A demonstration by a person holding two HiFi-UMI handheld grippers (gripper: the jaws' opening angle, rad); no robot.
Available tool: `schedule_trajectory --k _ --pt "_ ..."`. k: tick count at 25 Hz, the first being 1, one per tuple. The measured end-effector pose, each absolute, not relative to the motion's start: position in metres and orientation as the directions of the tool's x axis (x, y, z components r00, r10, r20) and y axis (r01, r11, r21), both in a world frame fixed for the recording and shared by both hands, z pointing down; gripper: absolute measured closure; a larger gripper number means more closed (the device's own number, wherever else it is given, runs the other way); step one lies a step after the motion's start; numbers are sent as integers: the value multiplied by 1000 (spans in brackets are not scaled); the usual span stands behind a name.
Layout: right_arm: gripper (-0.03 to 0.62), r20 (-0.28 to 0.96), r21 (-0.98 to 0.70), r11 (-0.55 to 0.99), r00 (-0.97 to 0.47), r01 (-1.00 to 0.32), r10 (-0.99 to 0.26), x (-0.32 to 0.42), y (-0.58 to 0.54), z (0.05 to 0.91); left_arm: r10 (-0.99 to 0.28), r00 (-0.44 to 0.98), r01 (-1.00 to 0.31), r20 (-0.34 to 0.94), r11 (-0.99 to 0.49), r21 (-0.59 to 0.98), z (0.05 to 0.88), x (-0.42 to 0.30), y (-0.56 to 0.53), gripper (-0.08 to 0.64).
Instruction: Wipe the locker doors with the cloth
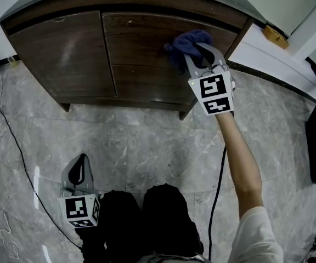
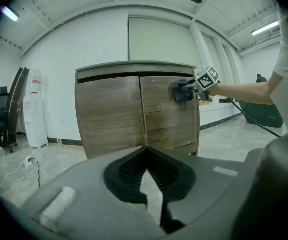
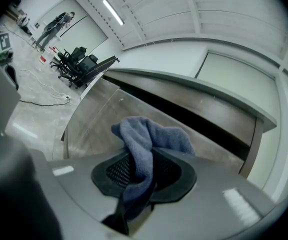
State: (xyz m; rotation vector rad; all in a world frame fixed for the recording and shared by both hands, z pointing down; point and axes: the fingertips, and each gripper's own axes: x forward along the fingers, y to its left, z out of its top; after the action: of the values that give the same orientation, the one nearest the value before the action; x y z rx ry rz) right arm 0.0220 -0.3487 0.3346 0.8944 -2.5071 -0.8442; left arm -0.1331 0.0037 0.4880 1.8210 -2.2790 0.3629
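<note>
Cloth [image 3: 146,136] (a blue terry rag, soft and limp) is pinched between the jaws of the right tongs [image 3: 136,184]. A bunched fold spills out ahead of the tips and a tail hangs back behind them. In the head view the cloth is pressed against the upper part of the right locker door [image 1: 147,48], straight ahead of those tongs. Light and floppy, it should wipe easily but could drag out of the grip on a hard stroke. A hold on the thick bunched middle looks safest. Both doors are flat, dark wood-grain panels, smooth with a faint sheen. The left locker door [image 1: 65,53] lies off to the left of the cloth. The left tongs [image 2: 151,184] hang low over the grey stone floor [image 1: 147,147], well back from the locker, tips together with nothing between them.
</note>
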Motion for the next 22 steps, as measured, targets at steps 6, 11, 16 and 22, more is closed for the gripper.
schedule_trajectory --k 6,11,16,22 --pt "500 79 672 589 -748 -449 -660 10 -344 305 -926 -221 -975 305 211 -64 488 -134 4 560" --pt "499 60 676 577 -747 -457 -662 8 -342 298 -926 -224 -975 305 215 -63 488 -136 6 560" --pt "499 55 665 582 -747 -468 -663 7 -343 314 -925 -225 -974 307 217 -60 490 -137 8 560" --pt "499 71 645 593 -735 -482 -674 8 -345 341 -922 -242 -970 302 233 -65 489 -143 10 560"
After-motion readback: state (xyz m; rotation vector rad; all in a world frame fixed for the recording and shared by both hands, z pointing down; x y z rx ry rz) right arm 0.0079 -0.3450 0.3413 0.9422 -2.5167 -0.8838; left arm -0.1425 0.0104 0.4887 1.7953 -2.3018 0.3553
